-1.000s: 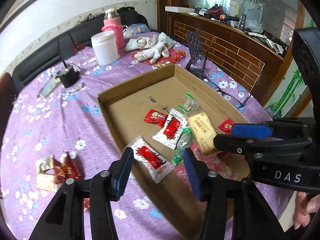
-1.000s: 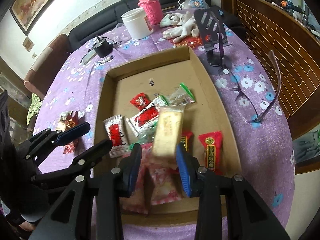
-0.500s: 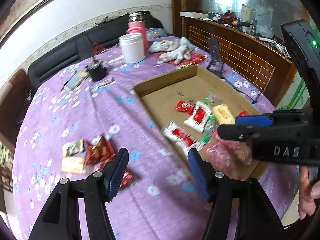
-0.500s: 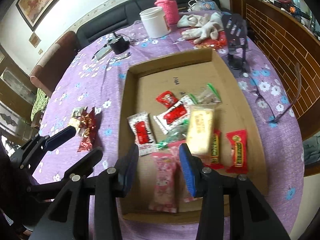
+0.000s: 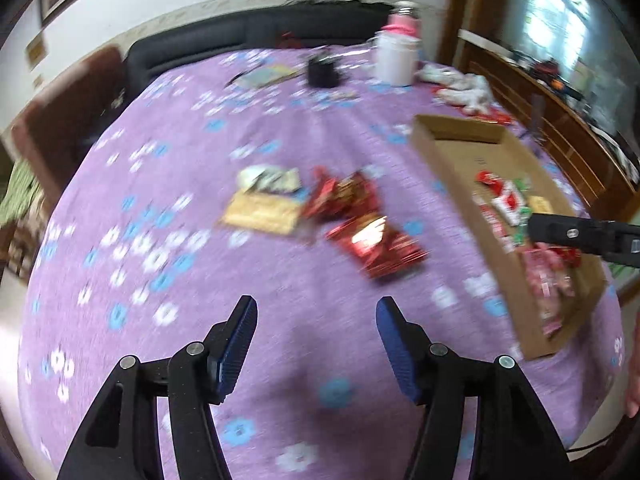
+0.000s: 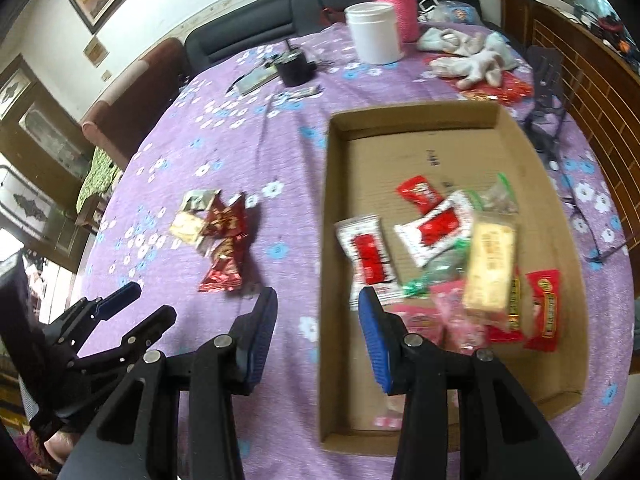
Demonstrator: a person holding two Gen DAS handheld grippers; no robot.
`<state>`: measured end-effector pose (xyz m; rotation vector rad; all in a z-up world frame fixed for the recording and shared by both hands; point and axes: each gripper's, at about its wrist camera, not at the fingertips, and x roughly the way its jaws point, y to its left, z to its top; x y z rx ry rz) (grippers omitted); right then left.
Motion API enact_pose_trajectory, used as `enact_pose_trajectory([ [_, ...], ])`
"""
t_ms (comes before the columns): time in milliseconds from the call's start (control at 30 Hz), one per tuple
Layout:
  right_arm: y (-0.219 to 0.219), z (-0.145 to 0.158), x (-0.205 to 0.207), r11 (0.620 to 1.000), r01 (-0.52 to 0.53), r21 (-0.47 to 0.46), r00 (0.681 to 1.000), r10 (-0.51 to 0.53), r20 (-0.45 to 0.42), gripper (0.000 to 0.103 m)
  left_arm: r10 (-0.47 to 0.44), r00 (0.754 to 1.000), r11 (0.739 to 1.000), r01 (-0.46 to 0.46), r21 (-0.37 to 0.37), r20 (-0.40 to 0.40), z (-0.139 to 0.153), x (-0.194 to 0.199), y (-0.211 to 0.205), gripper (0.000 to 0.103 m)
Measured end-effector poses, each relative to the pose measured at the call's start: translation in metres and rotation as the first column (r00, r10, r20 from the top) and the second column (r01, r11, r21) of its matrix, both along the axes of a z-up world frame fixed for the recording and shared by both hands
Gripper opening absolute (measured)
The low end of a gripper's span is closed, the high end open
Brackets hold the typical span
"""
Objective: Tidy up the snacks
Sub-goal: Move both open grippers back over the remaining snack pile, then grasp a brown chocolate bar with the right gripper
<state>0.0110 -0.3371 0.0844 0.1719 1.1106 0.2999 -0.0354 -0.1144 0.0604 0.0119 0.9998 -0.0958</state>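
Note:
A shallow cardboard tray (image 6: pixel 536 160) lies on the purple flowered table and holds several snack packets, among them a yellow biscuit pack (image 6: pixel 490 266) and red-and-white packets (image 6: pixel 366 256). It also shows in the left wrist view (image 5: pixel 452 160). A small heap of loose red snack packets (image 5: pixel 360 224) and a tan one (image 5: pixel 260 212) lies on the cloth left of the tray; the heap also shows in the right wrist view (image 6: pixel 222 240). My left gripper (image 5: pixel 316 330) is open and empty, short of that heap. My right gripper (image 6: pixel 318 320) is open and empty over the tray's left wall.
At the far side stand a white tub (image 6: pixel 374 32), a pink bottle (image 6: pixel 394 2), a black charger (image 6: pixel 294 68), grey gloves (image 6: pixel 472 58) and a black phone stand (image 6: pixel 546 76). Glasses (image 6: pixel 600 216) lie right of the tray. A sofa and chair ring the table.
The right gripper let go of the yellow biscuit pack, which now lies in the tray, and drew back left. The left gripper swung left from the tray toward the loose heap.

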Motion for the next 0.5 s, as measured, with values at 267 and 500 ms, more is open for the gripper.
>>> enact_pose_trajectory([
  [267, 0.045, -0.010, 0.003, 0.996, -0.089, 0.008, 0.996, 0.089, -0.023, 0.041, 0.087, 0.996, 0.996, -0.086, 0.023, -0.018, -0.028, -0.007, 0.045, 0.065],
  [500, 0.081, -0.019, 0.017, 0.989, -0.149, -0.001, 0.988, 0.149, -0.048, 0.041, 0.094, 0.996, 0.995, -0.094, 0.044, 0.005, -0.047, -0.007, 0.071, 0.071],
])
